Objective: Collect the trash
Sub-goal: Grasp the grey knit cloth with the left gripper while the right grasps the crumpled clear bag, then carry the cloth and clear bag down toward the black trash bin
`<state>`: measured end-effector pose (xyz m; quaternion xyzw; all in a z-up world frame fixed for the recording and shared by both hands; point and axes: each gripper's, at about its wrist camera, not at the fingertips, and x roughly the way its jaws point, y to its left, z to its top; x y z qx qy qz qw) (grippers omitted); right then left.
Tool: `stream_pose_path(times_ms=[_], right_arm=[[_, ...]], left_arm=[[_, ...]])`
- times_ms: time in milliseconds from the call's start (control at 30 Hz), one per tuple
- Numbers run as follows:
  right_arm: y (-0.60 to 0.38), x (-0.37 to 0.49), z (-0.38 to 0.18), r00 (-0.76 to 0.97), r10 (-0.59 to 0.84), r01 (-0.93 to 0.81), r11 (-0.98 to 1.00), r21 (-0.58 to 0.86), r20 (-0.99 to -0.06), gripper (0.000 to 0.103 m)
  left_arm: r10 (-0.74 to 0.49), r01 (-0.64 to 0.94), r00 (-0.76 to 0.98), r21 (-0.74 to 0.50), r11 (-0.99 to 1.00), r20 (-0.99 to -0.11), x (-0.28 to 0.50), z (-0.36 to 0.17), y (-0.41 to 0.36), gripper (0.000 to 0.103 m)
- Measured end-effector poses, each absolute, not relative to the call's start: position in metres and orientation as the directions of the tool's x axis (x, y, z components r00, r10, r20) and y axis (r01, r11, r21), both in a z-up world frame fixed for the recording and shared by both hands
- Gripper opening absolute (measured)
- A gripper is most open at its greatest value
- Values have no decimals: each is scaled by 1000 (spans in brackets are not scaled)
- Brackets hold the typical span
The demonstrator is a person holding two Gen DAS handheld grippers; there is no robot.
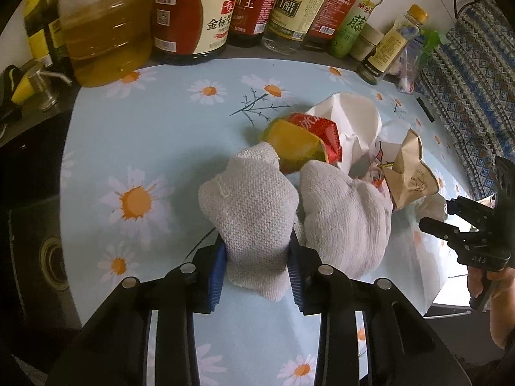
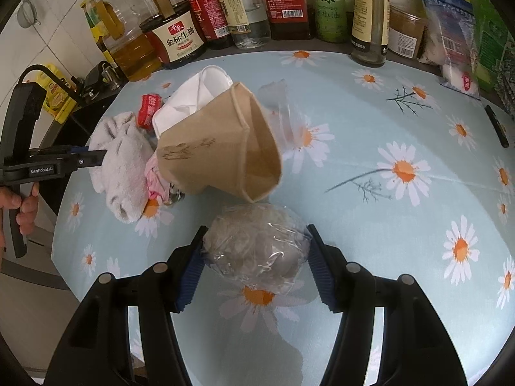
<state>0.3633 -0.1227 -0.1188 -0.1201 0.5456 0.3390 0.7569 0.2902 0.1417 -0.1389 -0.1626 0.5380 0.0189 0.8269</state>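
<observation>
My left gripper (image 1: 257, 251) is shut on a white knitted cloth (image 1: 257, 206), which bunches up over the fingers. Just beyond the cloth lies a red and yellow snack wrapper (image 1: 302, 141), then a white paper cup (image 1: 347, 119) and a crushed brown paper cup (image 1: 408, 173). My right gripper (image 2: 256, 244) is shut on a grey lump wrapped in clear plastic (image 2: 257, 244), both blue pads pressing its sides. The brown cup (image 2: 222, 151) lies right ahead of that lump. At the left of the right wrist view the left gripper (image 2: 96, 156) reaches into the cloth (image 2: 125, 167).
Sauce, oil and vinegar bottles (image 1: 193, 16) line the back of the daisy-print table (image 2: 402, 225). A black pen (image 2: 497, 125) lies at the right edge. Packets (image 2: 450, 32) stand at the back right. The table drops off on the left toward a dark counter (image 1: 32, 160).
</observation>
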Motion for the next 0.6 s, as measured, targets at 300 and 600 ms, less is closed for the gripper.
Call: stream_pose_path(times_ms=[300,600], right_arm=[[-137,338,-110,204,379,-624,761,178,-903,60],[-146,303,-93,235,390,-620,766,172,-890,60]], left_arm=[[-135,-205,445,-247,947,-886,259,-126,140,32],[-150,-174,475,-260,950,-867,222,-114,123,32]])
